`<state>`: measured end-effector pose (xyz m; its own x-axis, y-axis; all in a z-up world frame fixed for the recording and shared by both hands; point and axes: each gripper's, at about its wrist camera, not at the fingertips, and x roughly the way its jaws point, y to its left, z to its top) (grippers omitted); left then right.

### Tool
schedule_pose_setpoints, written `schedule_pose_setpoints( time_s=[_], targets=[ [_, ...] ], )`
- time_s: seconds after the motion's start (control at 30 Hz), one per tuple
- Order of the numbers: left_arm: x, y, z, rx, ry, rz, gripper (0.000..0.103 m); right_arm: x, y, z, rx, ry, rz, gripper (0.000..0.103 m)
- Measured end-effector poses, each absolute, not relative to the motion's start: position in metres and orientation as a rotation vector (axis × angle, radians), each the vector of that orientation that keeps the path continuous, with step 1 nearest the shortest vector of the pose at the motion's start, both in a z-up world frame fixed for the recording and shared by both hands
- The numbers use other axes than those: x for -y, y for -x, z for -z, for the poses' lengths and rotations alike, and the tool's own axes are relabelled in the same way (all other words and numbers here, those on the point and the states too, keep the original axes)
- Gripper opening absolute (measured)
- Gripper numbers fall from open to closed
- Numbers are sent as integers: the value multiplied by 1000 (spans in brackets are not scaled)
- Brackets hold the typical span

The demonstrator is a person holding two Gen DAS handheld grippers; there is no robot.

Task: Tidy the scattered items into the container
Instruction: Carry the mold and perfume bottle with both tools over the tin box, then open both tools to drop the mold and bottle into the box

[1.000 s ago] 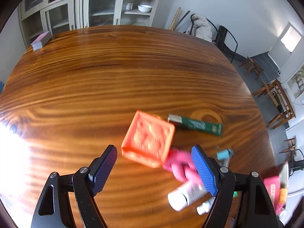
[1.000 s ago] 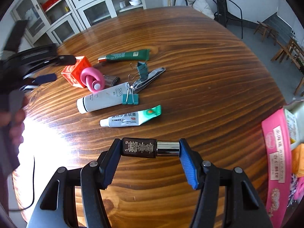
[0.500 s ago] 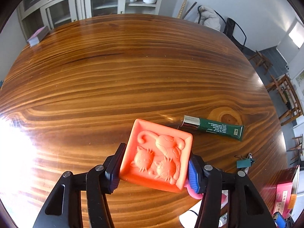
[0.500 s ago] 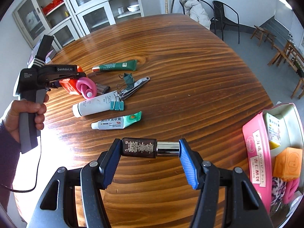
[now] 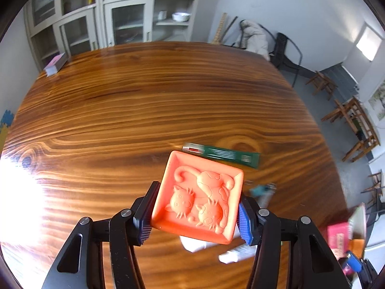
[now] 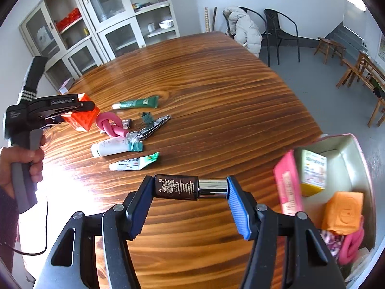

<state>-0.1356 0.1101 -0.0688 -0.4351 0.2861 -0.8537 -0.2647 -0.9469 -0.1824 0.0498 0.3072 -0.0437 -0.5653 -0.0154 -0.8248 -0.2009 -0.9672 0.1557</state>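
Orange square rubber block (image 5: pixel 197 198) with cats moulded on its face sits clamped between the left gripper (image 5: pixel 196 219) pads, lifted clear of the round wooden table (image 5: pixel 144 110). Over on the right, the right gripper (image 6: pixel 190 193) is clenched end to end on a dark brown bottle with a silver cap (image 6: pixel 190 187), held level above the tabletop. Down at the right edge waits the grey open container (image 6: pixel 346 149), already holding a pink packet (image 6: pixel 287 185). Out on the wood lie a green tube (image 6: pixel 137 102), a pink foam loop (image 6: pixel 110 125) and a white tube (image 6: pixel 109 146).
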Motion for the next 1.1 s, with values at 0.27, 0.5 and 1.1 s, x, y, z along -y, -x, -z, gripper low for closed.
schedule_pose_setpoints(
  time_s=[0.27,0.5,1.1],
  targets=[
    [-182,73,32,-21,1333,-2306,58,-359,-92,27,-389,1325,-2642,64],
    [-256,20,8,-61,1273,-2155,58,-419,-133,16,-432,1234,-2562,64],
    [-399,-67,17,-214,1245,-1928,59,-518,-177,5,-504,1094,-2478,64]
  ],
)
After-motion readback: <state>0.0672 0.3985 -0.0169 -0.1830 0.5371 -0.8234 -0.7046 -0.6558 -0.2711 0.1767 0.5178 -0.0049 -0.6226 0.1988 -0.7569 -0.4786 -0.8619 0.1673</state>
